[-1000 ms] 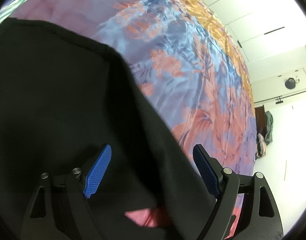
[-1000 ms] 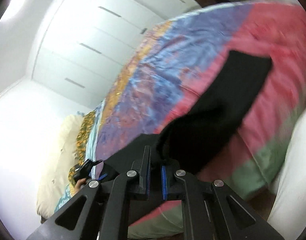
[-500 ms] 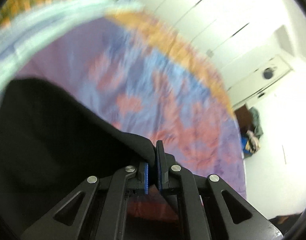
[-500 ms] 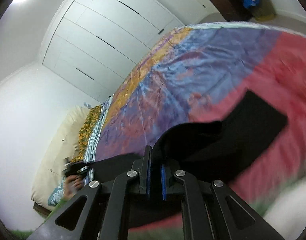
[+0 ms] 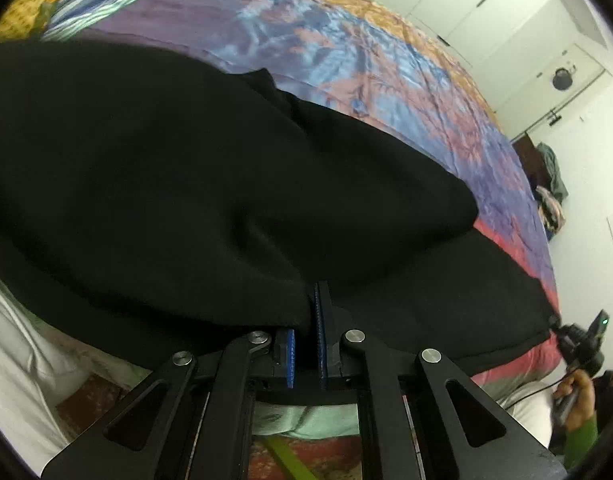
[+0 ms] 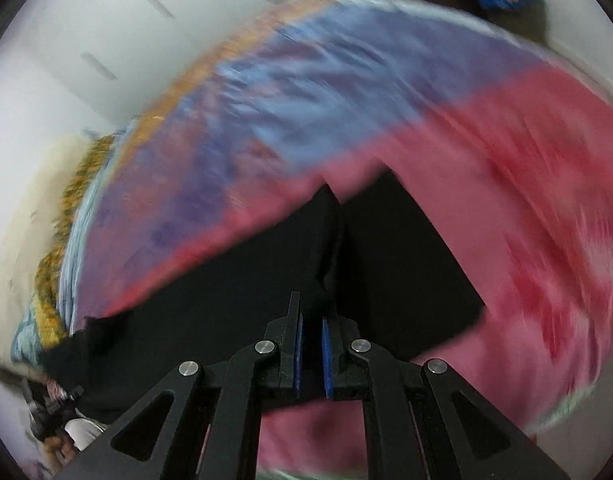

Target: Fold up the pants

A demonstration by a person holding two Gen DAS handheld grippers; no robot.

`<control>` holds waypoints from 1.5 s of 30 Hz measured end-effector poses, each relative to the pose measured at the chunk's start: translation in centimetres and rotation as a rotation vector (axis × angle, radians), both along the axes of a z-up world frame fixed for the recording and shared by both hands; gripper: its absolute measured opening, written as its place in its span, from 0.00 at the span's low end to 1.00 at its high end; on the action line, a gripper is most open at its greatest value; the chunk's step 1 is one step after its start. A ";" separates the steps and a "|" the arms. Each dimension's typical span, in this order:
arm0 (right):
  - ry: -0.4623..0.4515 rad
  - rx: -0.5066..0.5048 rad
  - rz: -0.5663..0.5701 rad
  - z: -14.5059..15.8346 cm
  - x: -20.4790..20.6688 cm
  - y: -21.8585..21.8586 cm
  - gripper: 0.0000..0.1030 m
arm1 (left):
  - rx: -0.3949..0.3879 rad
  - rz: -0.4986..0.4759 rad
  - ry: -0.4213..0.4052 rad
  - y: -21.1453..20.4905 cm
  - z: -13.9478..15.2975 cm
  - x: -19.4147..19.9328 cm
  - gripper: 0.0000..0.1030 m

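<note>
The black pants (image 5: 186,168) lie across a colourful patterned bedspread (image 5: 386,80) and fill most of the left wrist view. My left gripper (image 5: 308,312) is shut on a fold of the pants' near edge, the cloth bunched up in front of it. In the right wrist view the pants (image 6: 246,292) stretch from the lower left to the centre right over the bedspread (image 6: 346,112). My right gripper (image 6: 311,320) is shut on another part of the pants, with a ridge of cloth rising from between its blue pads. The right view is blurred by motion.
White wardrobe doors (image 5: 466,4) stand behind the bed. A pile of clothes (image 5: 550,196) sits on dark furniture at the far right. The other hand and gripper (image 5: 578,352) show at the lower right. Pillows (image 6: 46,184) lie at the bed's head.
My left gripper was open over the pants, then shut on their edge and pulled the cloth toward the bed's near side. My right gripper stayed shut on the pants and swung downward.
</note>
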State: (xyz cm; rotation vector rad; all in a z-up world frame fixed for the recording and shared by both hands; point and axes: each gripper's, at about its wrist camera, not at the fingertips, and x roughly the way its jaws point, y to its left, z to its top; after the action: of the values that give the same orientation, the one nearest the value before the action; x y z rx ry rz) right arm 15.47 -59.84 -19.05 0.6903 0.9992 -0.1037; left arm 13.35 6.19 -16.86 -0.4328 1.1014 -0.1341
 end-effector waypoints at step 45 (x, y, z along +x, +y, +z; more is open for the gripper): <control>0.043 -0.239 -0.167 1.9 -2.6 -1.5 0.87 | 0.115 0.004 0.013 -0.8 2.5 -5.4 0.53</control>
State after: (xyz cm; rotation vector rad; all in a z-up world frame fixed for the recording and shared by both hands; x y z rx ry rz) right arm 12.87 -61.39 -17.12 0.5521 0.9505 -0.3793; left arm 7.90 5.41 -14.33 -0.3334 1.1148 -0.0646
